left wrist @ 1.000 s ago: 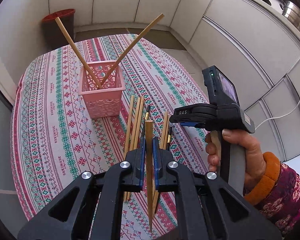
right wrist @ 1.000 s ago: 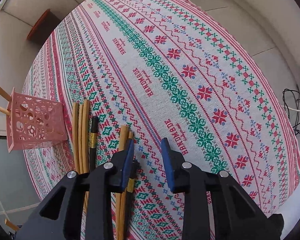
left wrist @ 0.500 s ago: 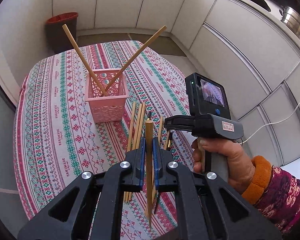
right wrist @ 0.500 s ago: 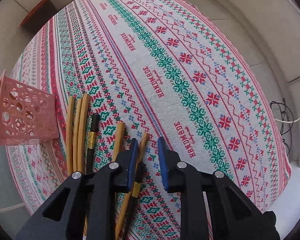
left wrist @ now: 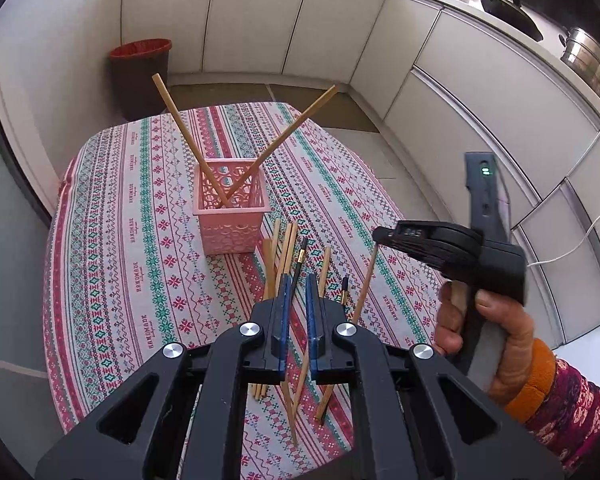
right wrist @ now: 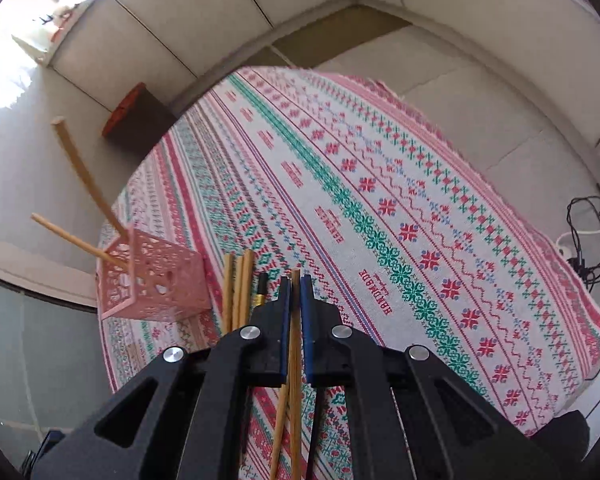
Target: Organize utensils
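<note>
A pink basket [left wrist: 230,220] [right wrist: 152,280] stands on the patterned tablecloth [left wrist: 140,264] with two wooden chopsticks crossed in it. Several loose chopsticks [left wrist: 284,244] [right wrist: 238,284], some tan and two black [left wrist: 300,258], lie between the basket and me. My left gripper [left wrist: 297,280] hovers over them, shut on a tan chopstick [left wrist: 301,372] that shows only low in the gap. My right gripper [right wrist: 295,280] is shut on another tan chopstick [right wrist: 295,344]. In the left wrist view that chopstick [left wrist: 365,284] hangs tilted from its tip, clear of the cloth.
A dark bin with a red rim [left wrist: 140,76] [right wrist: 136,120] stands on the floor beyond the table's far end. White cabinets run along the right, with pots [left wrist: 588,60] on the counter. Cables [right wrist: 584,240] lie on the floor past the table's right edge.
My right gripper's jaws have shut on a tan chopstick and raised it off the cloth. Both grippers have risen. The left chopstick's top end no longer shows above the fingertips.
</note>
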{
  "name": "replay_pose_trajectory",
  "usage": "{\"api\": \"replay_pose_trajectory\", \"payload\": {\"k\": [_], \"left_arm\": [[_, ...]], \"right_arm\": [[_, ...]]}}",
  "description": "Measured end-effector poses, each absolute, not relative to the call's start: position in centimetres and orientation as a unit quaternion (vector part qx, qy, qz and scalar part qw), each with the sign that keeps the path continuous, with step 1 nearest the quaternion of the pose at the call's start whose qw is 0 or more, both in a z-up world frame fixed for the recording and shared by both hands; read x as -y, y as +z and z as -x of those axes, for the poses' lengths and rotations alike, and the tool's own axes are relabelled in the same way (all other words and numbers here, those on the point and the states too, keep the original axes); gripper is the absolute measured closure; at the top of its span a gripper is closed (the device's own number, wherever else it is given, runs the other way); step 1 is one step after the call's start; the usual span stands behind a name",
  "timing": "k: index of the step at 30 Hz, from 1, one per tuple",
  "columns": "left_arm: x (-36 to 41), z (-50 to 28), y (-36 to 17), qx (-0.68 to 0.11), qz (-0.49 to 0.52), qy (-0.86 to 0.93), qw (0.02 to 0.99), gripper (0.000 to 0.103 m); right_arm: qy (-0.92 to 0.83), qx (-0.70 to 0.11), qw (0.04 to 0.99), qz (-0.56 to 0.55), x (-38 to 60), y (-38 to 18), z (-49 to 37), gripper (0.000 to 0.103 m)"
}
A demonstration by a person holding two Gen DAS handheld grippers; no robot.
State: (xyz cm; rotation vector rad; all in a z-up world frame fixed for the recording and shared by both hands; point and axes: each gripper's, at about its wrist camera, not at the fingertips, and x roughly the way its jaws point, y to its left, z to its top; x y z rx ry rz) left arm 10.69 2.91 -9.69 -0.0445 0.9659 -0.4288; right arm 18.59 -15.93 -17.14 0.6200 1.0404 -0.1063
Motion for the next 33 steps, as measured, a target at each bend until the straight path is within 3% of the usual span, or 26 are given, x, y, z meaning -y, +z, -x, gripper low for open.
{"api": "replay_pose_trajectory", "payload": {"k": [5, 8, 13, 20, 28, 33], "left_arm": [[-2.8, -10.4, -9.0, -0.457, 0.023, -0.202, 0.866, 0.096], [-2.3, -11.5, -11.1, -0.497, 0.021, -0.209, 0.842, 0.091], [-3.1, -15.0, -17.7, -0.595, 0.014, -0.14, 0.791, 0.089], [-6.4, -18.0, -23.3, -0.65, 0.053, -0.055, 0.756, 0.085], [-4.3, -20.2, -23.6, -0.602, 0.028, -0.066, 0.795, 0.084], [-3.1, -21.7, -25.8, -0.612, -0.003, -0.051, 0.789, 0.084]], "right_arm": [[-0.021, -0.438, 0.861, -0.258, 16.7, -12.1, -13.9, 0.098], [-0.01, -0.428, 0.868, -0.251, 17.9, -10.5, -11.8, 0.098], [-0.007, -0.43, 0.86, -0.275, 19.5, -10.2, -10.5, 0.098], [-0.003, -0.446, 0.843, -0.3, 20.4, -12.1, -9.9, 0.098], [0.007, -0.454, 0.84, -0.296, 20.2, -12.8, -10.7, 0.098], [0.006, -0.462, 0.838, -0.29, 20.4, -13.4, -11.5, 0.097]]}}
